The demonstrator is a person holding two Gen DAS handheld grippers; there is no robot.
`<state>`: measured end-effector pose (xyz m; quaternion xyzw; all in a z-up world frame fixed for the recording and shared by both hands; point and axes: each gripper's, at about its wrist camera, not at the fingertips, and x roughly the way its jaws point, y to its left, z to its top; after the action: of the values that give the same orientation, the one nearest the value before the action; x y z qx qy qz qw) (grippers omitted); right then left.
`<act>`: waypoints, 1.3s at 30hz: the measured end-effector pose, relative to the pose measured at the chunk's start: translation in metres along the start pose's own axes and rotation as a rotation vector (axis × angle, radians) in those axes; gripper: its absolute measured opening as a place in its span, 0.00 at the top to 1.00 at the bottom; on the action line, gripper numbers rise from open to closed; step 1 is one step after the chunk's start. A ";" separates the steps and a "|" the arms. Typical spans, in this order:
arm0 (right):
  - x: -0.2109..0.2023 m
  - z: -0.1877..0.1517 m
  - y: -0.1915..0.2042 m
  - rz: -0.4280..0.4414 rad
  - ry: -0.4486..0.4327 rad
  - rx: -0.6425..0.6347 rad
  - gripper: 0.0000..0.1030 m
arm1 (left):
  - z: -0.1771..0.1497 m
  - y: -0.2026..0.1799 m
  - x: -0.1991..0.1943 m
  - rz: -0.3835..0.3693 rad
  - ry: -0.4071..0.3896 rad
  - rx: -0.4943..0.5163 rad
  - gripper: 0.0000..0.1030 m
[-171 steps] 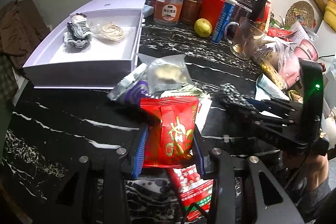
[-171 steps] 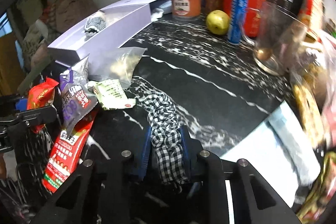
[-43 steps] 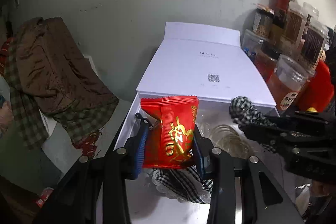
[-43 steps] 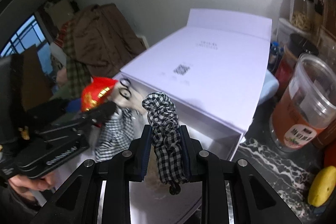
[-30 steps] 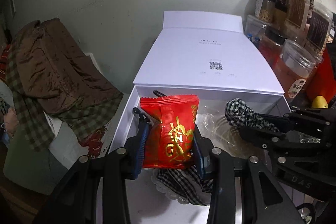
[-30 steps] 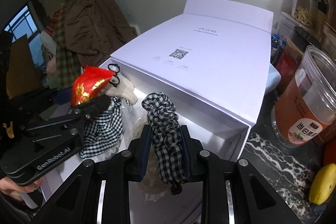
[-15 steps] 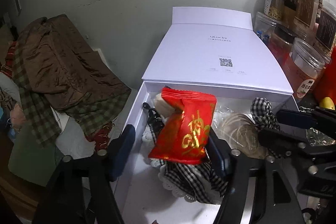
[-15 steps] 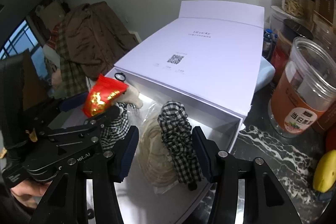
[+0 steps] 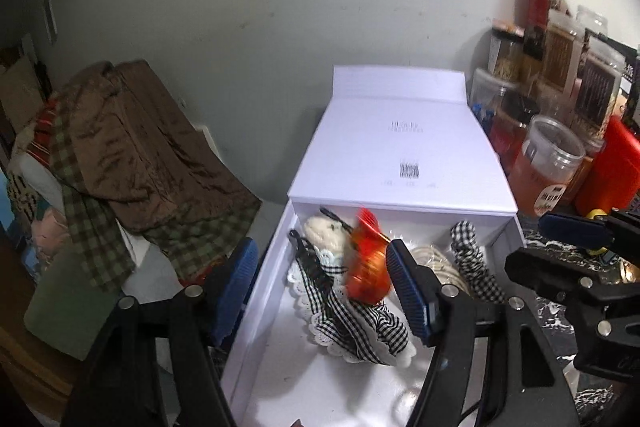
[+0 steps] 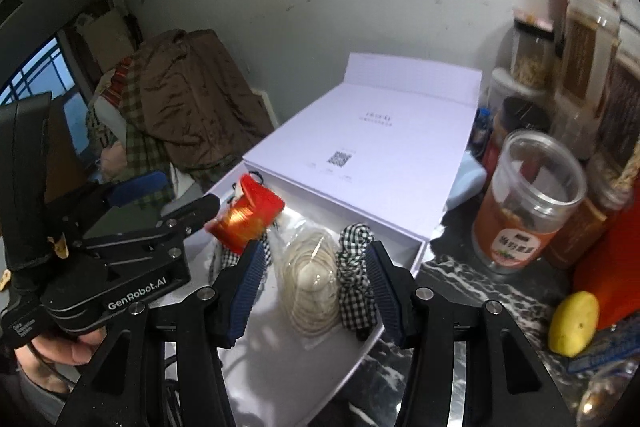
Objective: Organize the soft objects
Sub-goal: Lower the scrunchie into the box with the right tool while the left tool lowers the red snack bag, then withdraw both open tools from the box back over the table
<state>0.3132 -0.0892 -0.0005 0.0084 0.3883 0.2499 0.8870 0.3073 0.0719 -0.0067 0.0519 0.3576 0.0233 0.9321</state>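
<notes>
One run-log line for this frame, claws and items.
left claw: open | right claw: open | red snack packet: dropping into white box | checkered scrunchie: in box

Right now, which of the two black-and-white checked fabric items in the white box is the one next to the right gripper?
The narrow checked scrunchie, upright by the box's right wall, just inside the open right gripper. The wider lace-trimmed checked piece lies left, under the red snack packet.
</notes>
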 end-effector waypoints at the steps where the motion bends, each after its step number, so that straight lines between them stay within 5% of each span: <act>1: -0.006 0.000 0.001 0.000 -0.007 -0.004 0.49 | 0.001 0.000 -0.005 0.003 -0.009 0.001 0.35; 21: -0.147 -0.007 0.030 -0.081 -0.220 -0.056 0.43 | 0.010 -0.022 -0.148 -0.073 -0.216 0.014 0.35; 24: -0.171 -0.014 0.034 -0.094 -0.263 -0.055 0.38 | 0.007 -0.025 -0.166 -0.072 -0.244 0.025 0.33; 26: -0.187 -0.021 0.036 -0.097 -0.290 -0.057 0.37 | 0.004 -0.028 -0.178 -0.074 -0.261 0.032 0.22; 35: -0.234 -0.053 0.048 -0.133 -0.341 -0.079 0.17 | -0.020 -0.039 -0.215 -0.121 -0.283 0.054 0.22; 39: -0.248 -0.071 0.051 -0.147 -0.350 -0.073 0.16 | -0.035 -0.043 -0.230 -0.170 -0.295 0.068 0.22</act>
<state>0.1001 -0.1688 0.1305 -0.0087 0.2184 0.1933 0.9565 0.1130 0.0140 0.1152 0.0558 0.2208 -0.0758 0.9708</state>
